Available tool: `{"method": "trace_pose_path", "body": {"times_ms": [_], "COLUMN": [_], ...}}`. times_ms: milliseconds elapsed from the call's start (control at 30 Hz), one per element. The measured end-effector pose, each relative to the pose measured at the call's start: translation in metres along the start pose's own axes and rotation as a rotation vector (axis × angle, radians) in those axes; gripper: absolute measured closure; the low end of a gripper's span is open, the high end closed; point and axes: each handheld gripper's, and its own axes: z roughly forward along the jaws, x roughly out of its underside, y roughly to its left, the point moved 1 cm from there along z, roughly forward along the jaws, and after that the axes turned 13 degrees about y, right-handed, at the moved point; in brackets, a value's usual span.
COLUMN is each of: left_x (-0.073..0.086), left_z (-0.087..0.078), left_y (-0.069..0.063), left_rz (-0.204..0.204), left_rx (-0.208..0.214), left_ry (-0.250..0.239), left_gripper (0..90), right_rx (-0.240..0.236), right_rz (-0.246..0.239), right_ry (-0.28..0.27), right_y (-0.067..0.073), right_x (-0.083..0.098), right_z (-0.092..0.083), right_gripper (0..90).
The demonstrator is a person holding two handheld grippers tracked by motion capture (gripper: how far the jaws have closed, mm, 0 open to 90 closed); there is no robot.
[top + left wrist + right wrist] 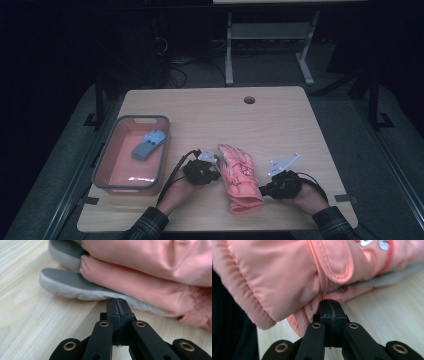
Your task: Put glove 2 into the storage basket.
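both hands low, left tool (216, 164) and right tool (264, 189) closed, seemingly flanking pink glove (241, 176).

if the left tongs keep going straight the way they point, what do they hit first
Most likely the pink glove: the shut left tongs sit right at its grey padded edge, possibly touching already.

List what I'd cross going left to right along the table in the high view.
Orange bin holding a blue item → left tool, shut, at the glove's edge → pink glove → right tool, shut, at the glove's cuff end.
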Motion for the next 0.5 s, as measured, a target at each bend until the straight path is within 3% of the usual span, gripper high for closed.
{"method": "trace_pose_path", "body": {"times_ms": [133,200,333,500], "left_x": [-0.006,-0.008,-0.013,-0.016], "left_z": [0.002,0.003,0.005,0.007], "left_y": [0.006,0.008,0.012,0.012], "left_rz": [0.001,-0.005,-0.017,-0.022], "left_rx": [0.009,0.02,0.033,0.041], "left_ry": [-0.003,-0.015,-0.032,-0.04], "left_gripper": [89.4,89.4,89.4,89.4], "right_rx": [-0.016,-0.011,-0.028,-0.044], "right_rz": [-0.002,-0.026,-0.02,-0.056], "right_ry": [-0.004,-0.005,-0.008,-0.008], "right_y": [0.008,0.01,0.019,0.027], "right_x": [-0.004,-0.006,-0.013,-0.025], "right_z": [0.005,0.008,0.014,0.025], "right_gripper": [89.8,89.9,89.9,89.9]}}
